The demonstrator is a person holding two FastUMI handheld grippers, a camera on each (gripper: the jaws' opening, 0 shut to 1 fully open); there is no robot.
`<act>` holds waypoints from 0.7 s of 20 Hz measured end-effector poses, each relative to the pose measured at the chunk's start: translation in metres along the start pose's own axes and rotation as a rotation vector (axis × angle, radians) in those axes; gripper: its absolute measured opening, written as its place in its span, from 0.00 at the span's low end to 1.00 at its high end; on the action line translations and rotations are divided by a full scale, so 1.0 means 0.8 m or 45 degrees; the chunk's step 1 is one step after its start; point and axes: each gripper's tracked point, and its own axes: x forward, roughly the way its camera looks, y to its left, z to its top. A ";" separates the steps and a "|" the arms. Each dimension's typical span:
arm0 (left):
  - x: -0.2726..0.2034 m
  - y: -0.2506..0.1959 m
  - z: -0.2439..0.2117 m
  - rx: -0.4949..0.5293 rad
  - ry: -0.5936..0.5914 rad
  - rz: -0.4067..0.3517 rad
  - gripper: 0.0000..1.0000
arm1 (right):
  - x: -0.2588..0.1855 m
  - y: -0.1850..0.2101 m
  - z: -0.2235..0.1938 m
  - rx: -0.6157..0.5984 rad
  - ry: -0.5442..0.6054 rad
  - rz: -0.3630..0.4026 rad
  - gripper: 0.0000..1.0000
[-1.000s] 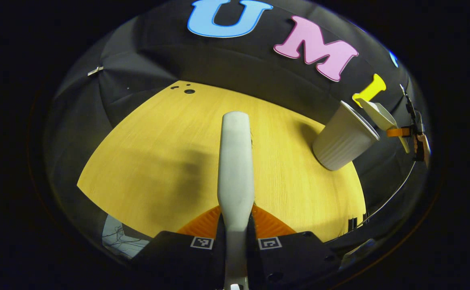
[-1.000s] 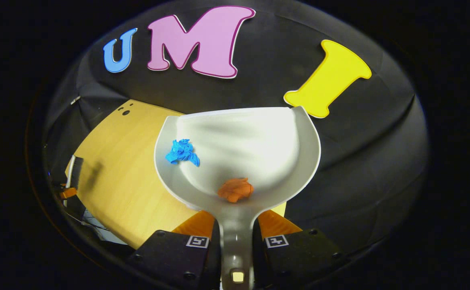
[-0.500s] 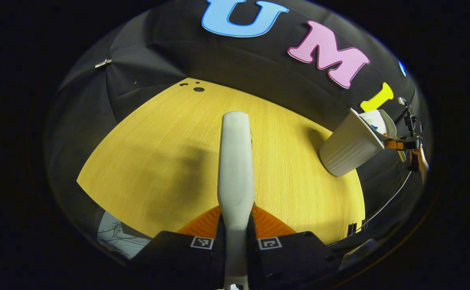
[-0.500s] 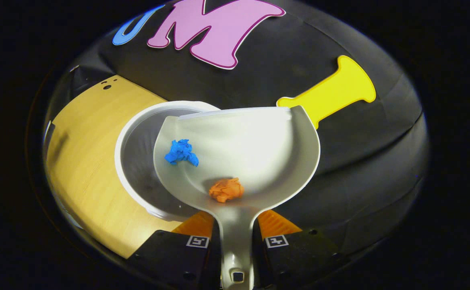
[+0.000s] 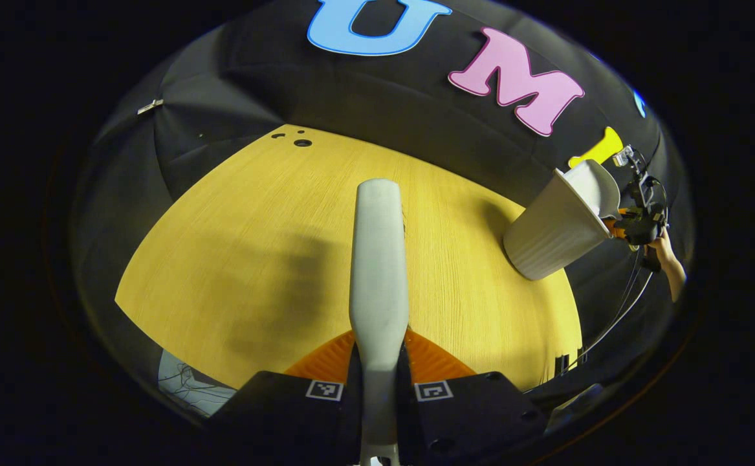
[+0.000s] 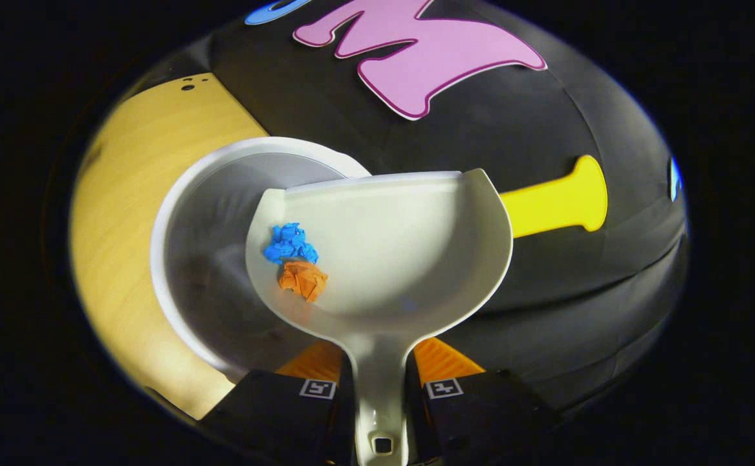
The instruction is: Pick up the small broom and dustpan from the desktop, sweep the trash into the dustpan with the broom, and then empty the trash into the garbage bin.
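Orange wad (image 6: 303,280) slid beside blue wad (image 6: 288,243) — right claw (image 6: 382,375) pinching dustpan (image 6: 403,259) over bin (image 6: 176,213).

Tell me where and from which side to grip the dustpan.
Grip the dustpan by its narrow handle, coming from behind, opposite the open lip. The handle is a slim stem two fingers can close on, while the scoop is wide and curved and holds the paper scraps. The right hand-held gripper holds it this way over the bin.
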 end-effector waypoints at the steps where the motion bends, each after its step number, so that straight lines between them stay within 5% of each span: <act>1: -0.003 -0.003 -0.004 0.003 0.004 -0.005 0.26 | 0.001 -0.003 -0.001 -0.008 0.006 -0.013 0.39; 6: -0.004 -0.005 -0.016 0.015 0.038 -0.032 0.26 | 0.004 -0.011 0.002 -0.094 0.054 -0.114 0.31; 10: -0.001 -0.002 -0.021 0.023 0.067 -0.049 0.26 | -0.004 -0.018 0.006 -0.238 0.048 -0.228 0.39; 14: 0.004 -0.002 -0.013 0.042 0.077 -0.069 0.26 | -0.021 -0.026 0.000 -0.335 0.052 -0.312 0.35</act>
